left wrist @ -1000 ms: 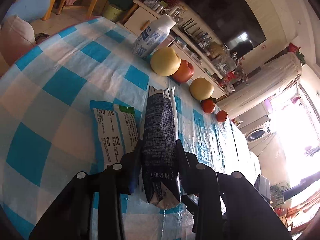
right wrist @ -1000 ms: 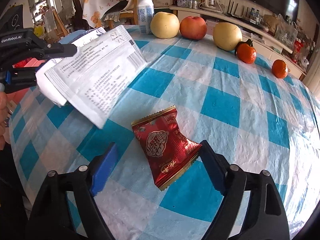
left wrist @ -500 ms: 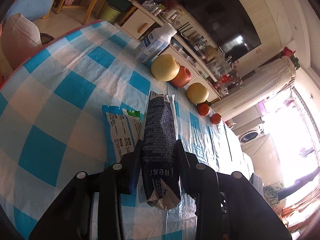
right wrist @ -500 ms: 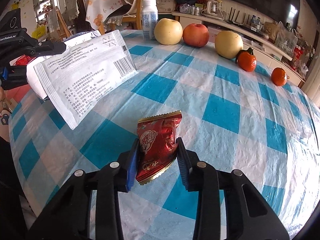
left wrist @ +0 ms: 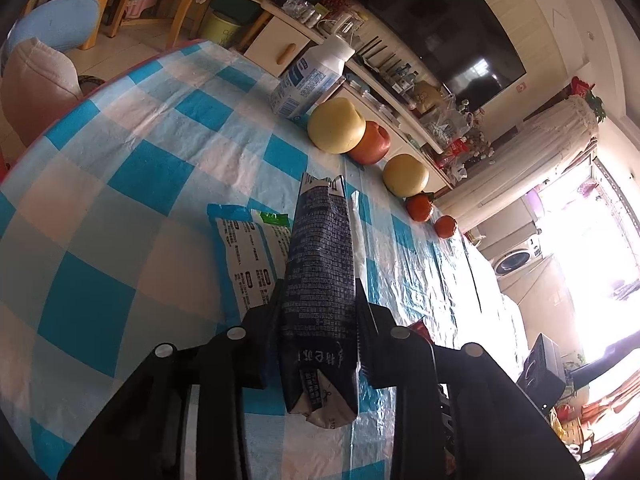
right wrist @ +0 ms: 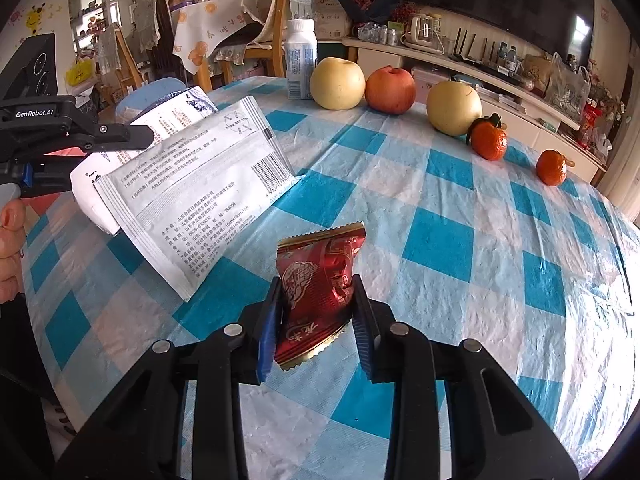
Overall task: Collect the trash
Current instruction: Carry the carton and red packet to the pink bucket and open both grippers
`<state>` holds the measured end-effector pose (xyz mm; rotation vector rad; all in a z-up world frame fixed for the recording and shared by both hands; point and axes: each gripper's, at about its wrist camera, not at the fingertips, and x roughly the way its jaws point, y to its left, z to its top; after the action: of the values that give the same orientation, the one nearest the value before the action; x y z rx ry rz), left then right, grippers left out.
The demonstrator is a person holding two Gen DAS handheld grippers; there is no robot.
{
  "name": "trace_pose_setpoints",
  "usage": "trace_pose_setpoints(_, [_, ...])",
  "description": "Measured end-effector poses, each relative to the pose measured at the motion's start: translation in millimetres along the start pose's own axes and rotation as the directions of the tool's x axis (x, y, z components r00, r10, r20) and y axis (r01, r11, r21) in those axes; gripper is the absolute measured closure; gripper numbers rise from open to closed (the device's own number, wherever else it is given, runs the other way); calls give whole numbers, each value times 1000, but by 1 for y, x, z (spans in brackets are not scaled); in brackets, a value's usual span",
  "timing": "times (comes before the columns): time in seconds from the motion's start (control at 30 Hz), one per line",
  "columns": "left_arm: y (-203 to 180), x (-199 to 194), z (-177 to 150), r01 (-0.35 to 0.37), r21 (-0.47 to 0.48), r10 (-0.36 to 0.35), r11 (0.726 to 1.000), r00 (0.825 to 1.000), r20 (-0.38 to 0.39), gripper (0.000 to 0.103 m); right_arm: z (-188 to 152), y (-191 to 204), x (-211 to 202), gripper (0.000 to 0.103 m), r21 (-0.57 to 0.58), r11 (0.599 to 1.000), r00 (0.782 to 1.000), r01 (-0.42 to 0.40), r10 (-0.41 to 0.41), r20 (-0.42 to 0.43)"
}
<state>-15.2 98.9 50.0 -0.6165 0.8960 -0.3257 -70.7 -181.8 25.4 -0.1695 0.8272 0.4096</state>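
The left gripper (left wrist: 318,320) clamps a printed white pouch (left wrist: 320,280). The right gripper (right wrist: 316,316) pinches a red candy wrapper (right wrist: 320,284) above the checked tablecloth (right wrist: 440,240)

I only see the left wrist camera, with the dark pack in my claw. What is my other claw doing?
Observer: The right claw is shut on a red candy wrapper.
Child: Does my left claw hold just the dark pack?
Observer: No. From the right wrist camera, a flat white sachet with a barcode sticks out of the left claw beside the dark pack.
Child: Is there any writing on my claw?
Observer: Yes, a label on its side reads GenRobot.AI.
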Motion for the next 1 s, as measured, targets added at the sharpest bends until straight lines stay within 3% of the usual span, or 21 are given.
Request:
trace_pose_setpoints(0.47, [5,-34,13,3,-4,-3,1000,996,85,70,9,10,-19,69,35,998,997,-54,52,54])
trace_pose_setpoints(1.0, [31,-92,33,3,-50,7,999,979,202,70,43,61,-44,69,-6,999,990,-49,49,133])
